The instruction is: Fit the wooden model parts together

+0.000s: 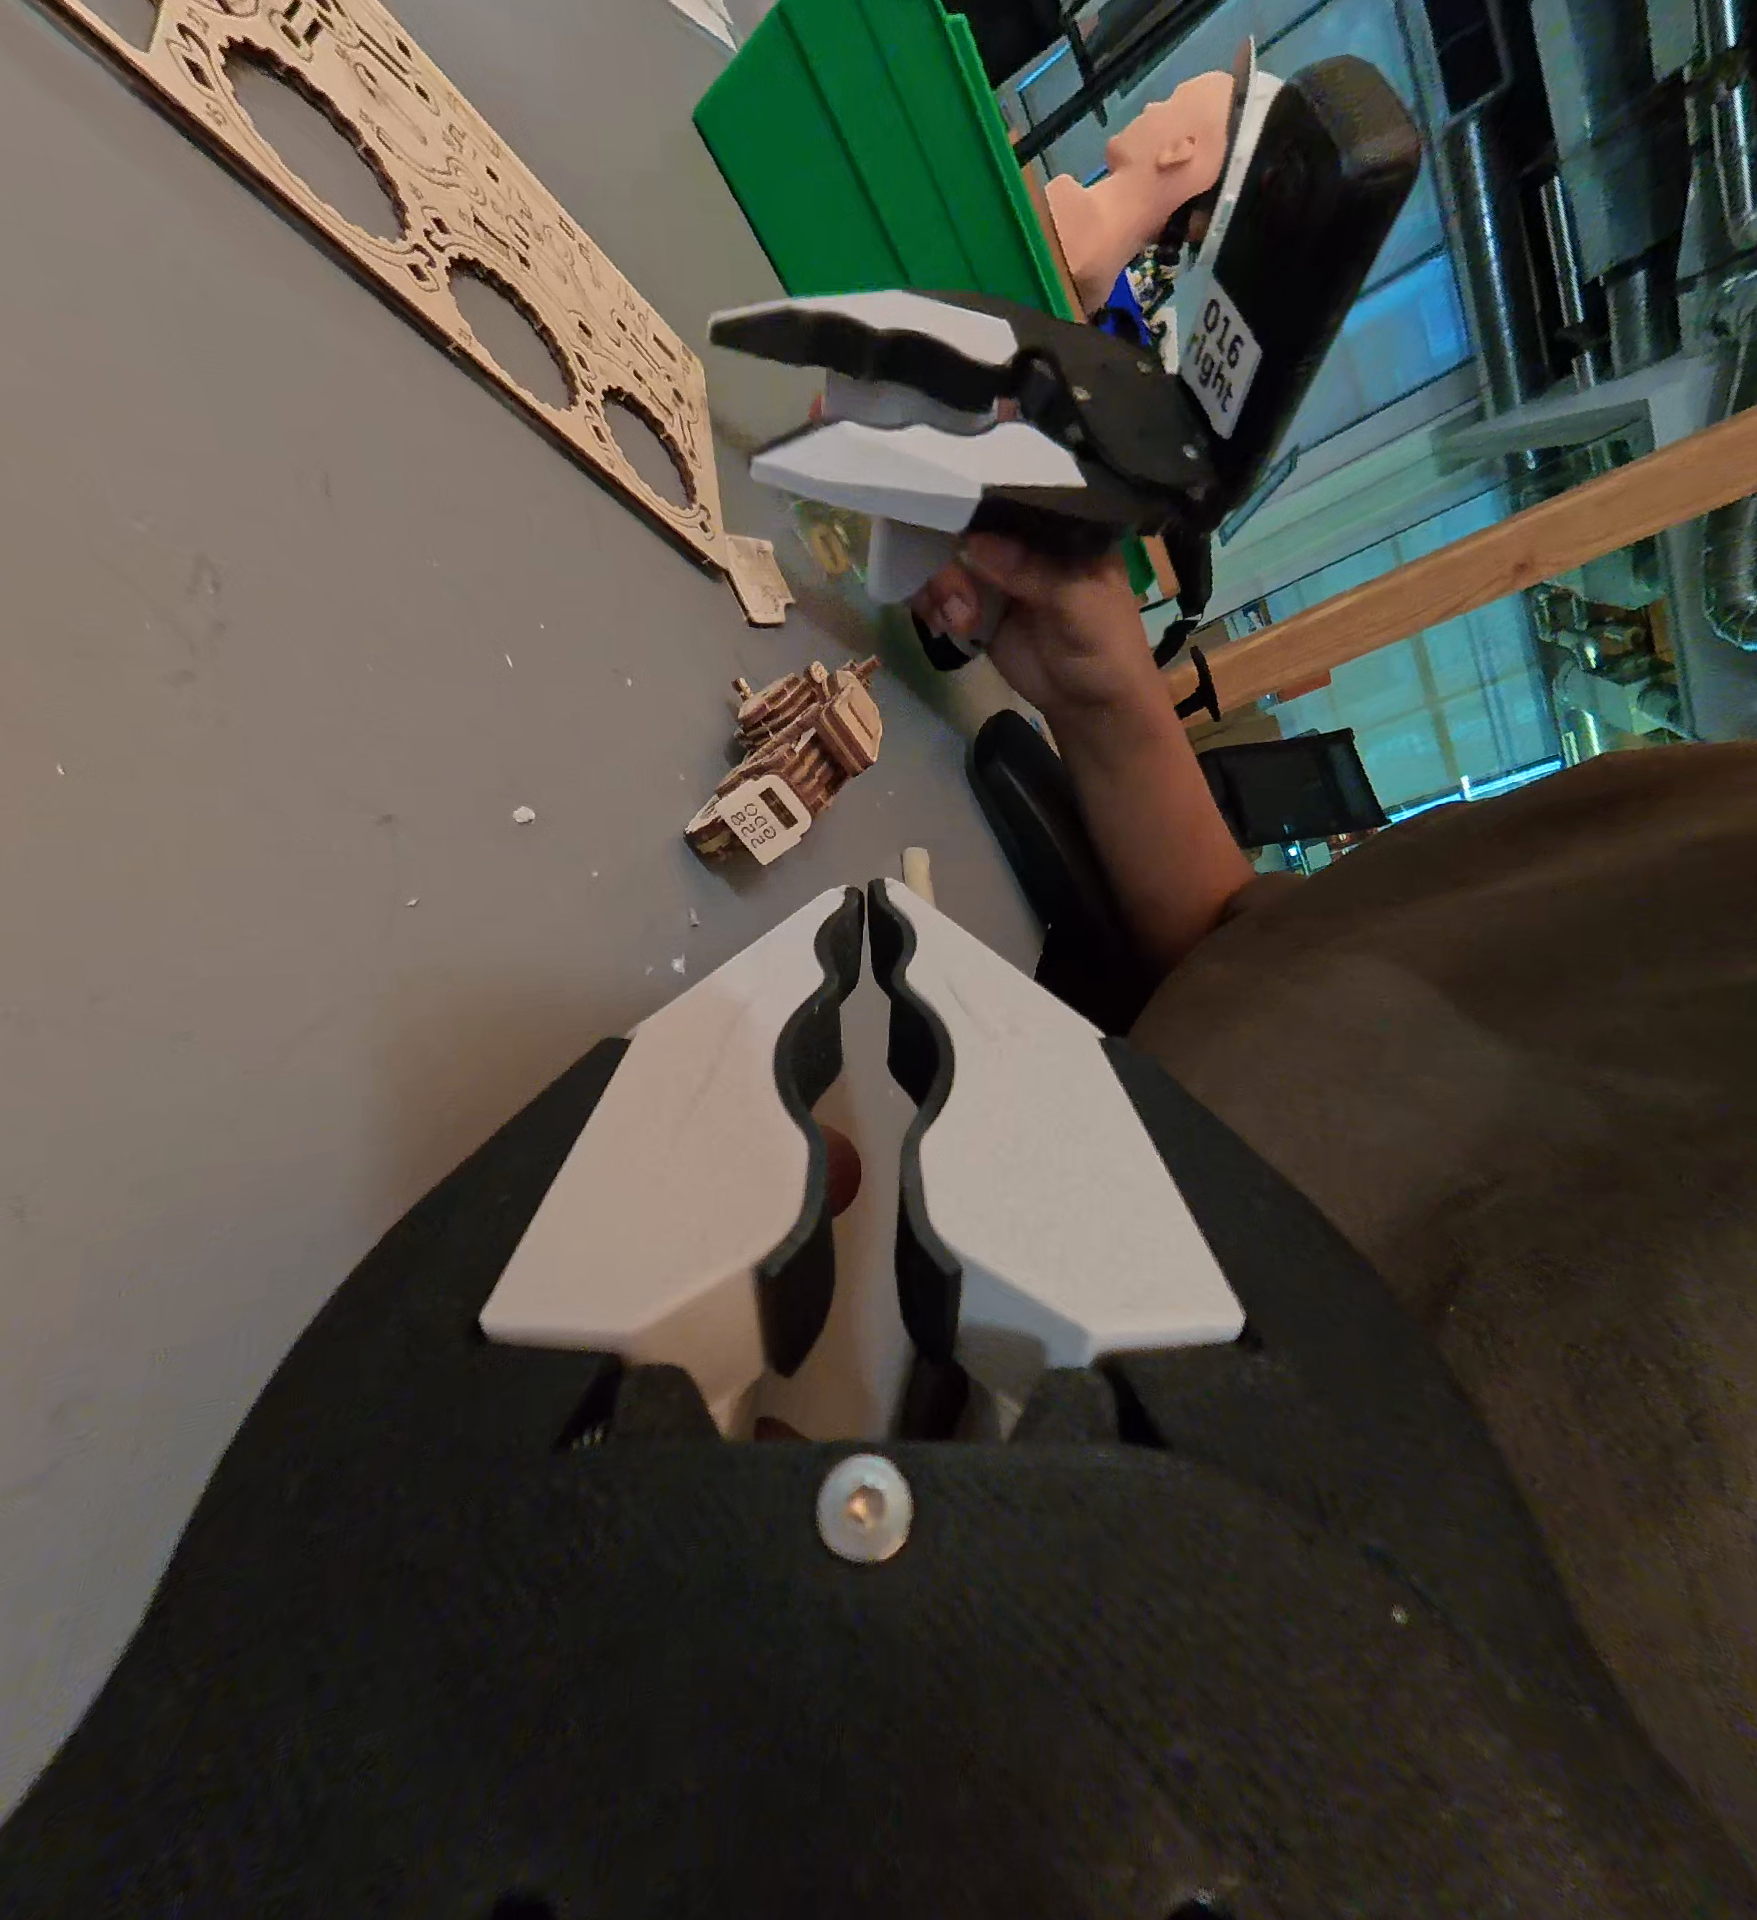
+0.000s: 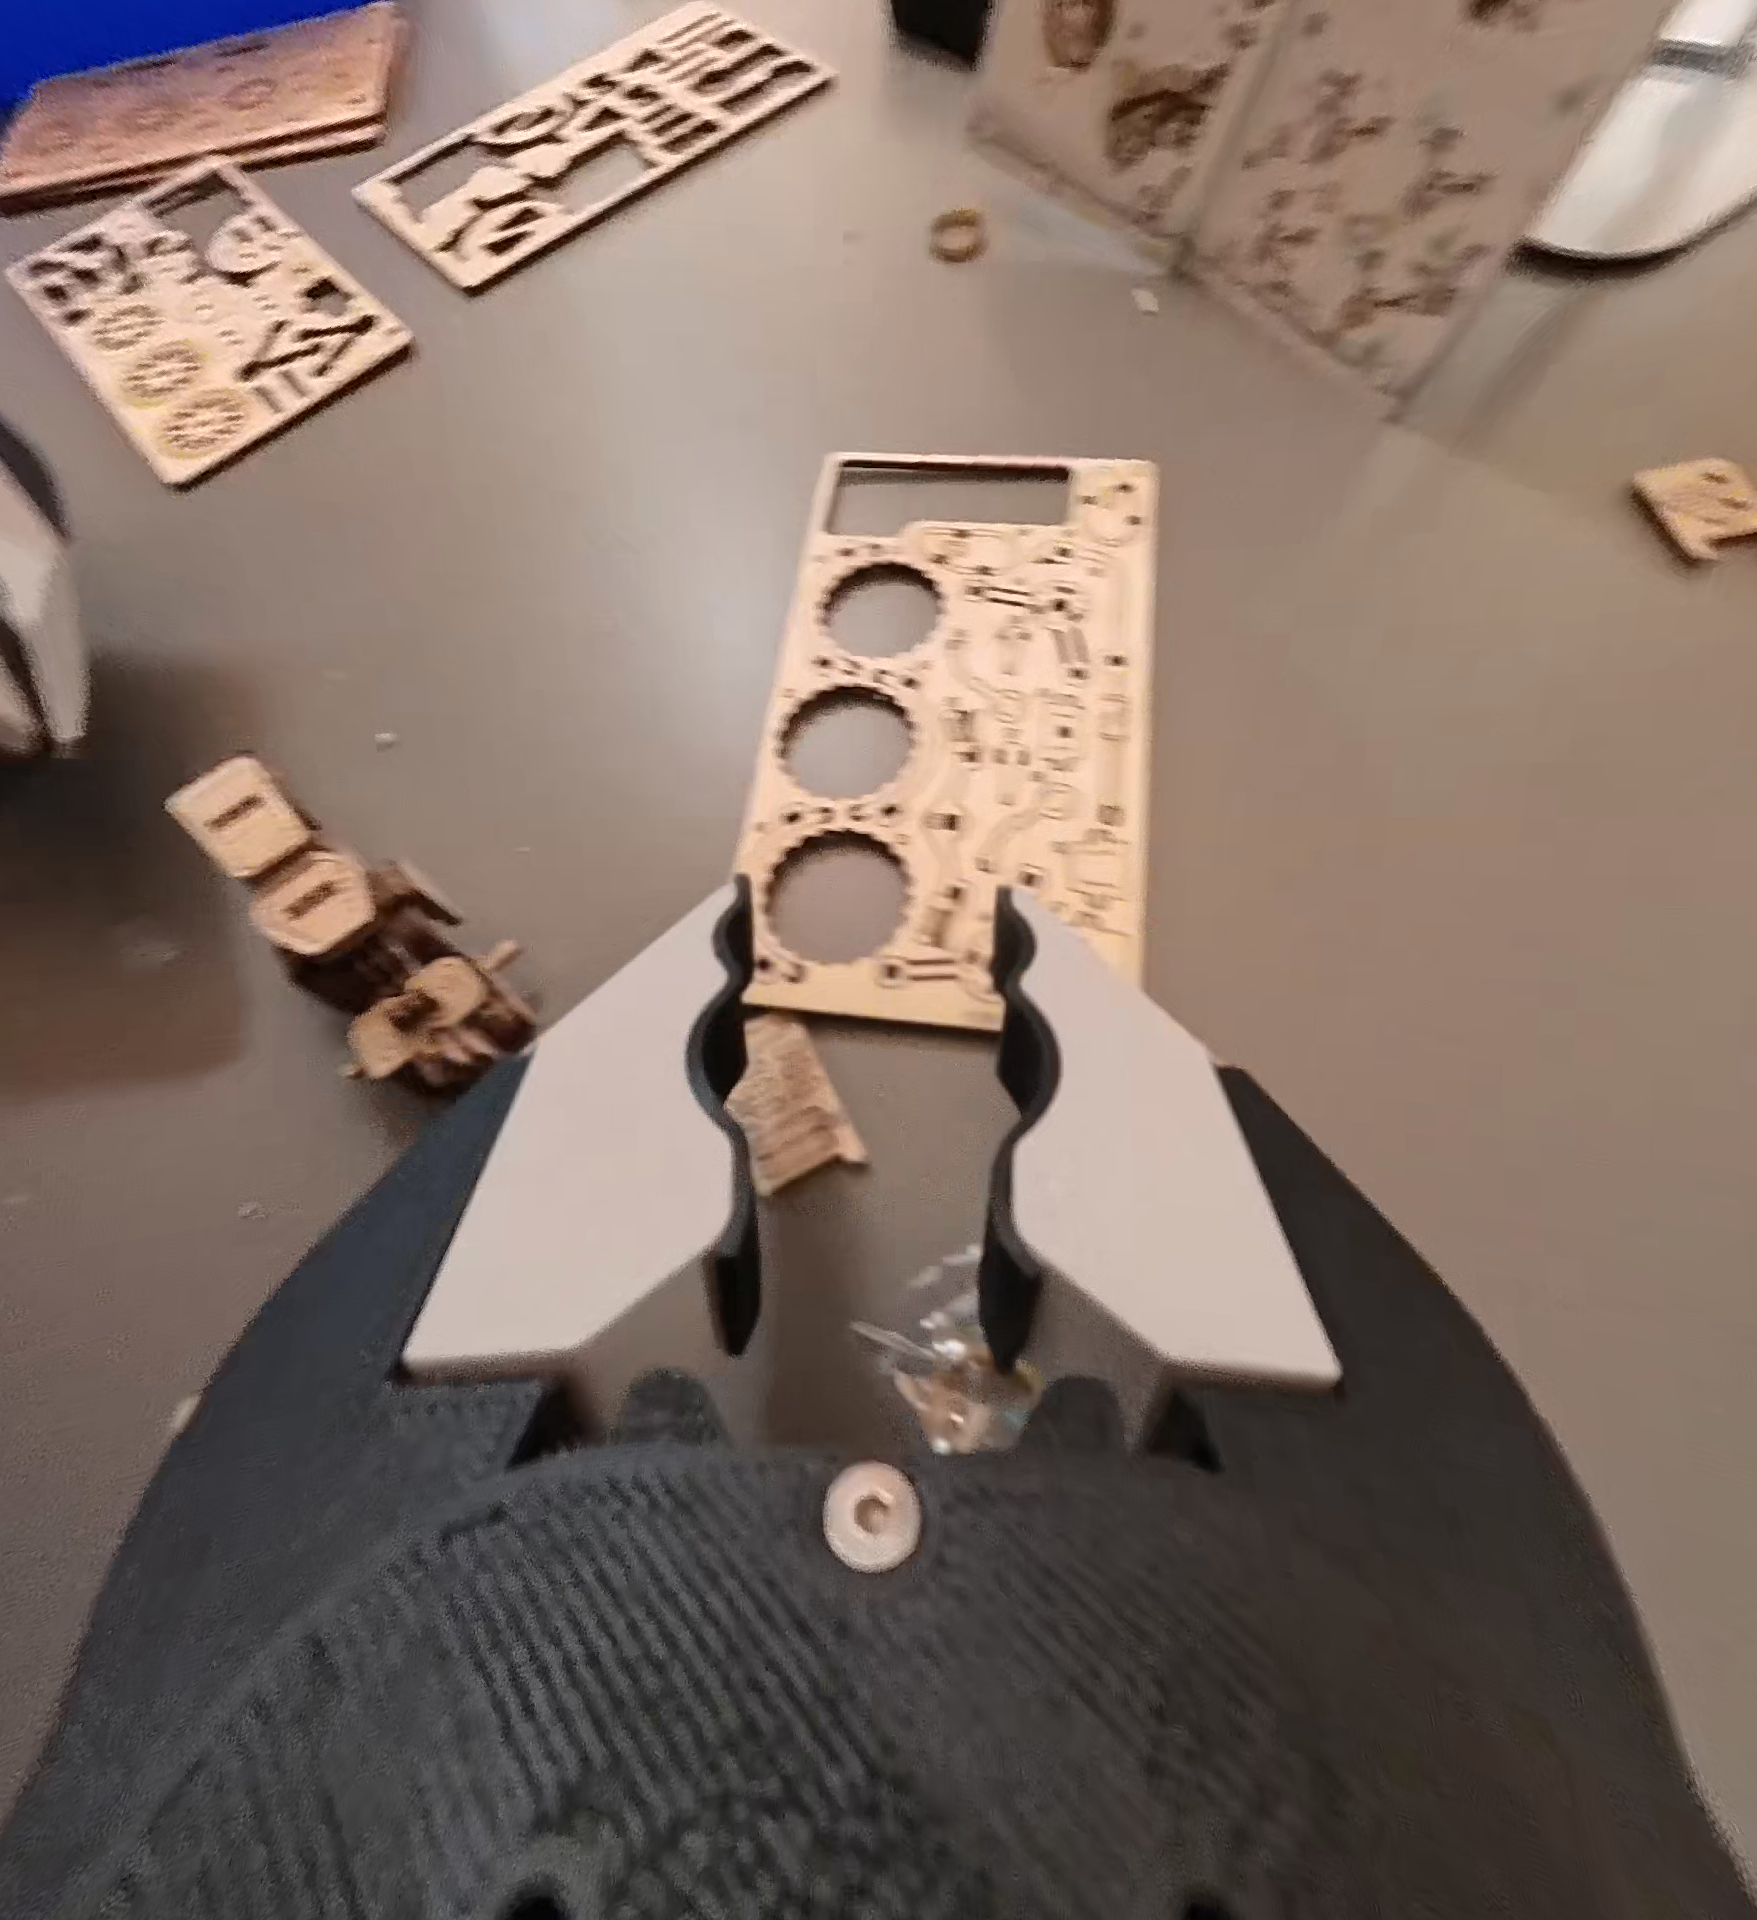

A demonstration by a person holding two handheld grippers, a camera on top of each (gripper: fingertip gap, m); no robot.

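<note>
Grey tabletop (image 2: 562,582), littered with laser-cut sheets. Left gripper (image 1: 868,902): tips pressed together, nothing between them. Part-built wooden model (image 2: 375,966) lies on the table left of centre. Punched-out sheet with three round holes (image 2: 967,727) lies centre. Right gripper (image 2: 872,914) hangs above the sheet's near end, fingers spread, empty; small wooden piece (image 2: 796,1101) below.

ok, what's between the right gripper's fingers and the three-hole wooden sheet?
Right wrist view: a small loose wooden part lies on the table between the open right gripper fingers, just short of the three-hole sheet. Otherwise bare grey table.
</note>
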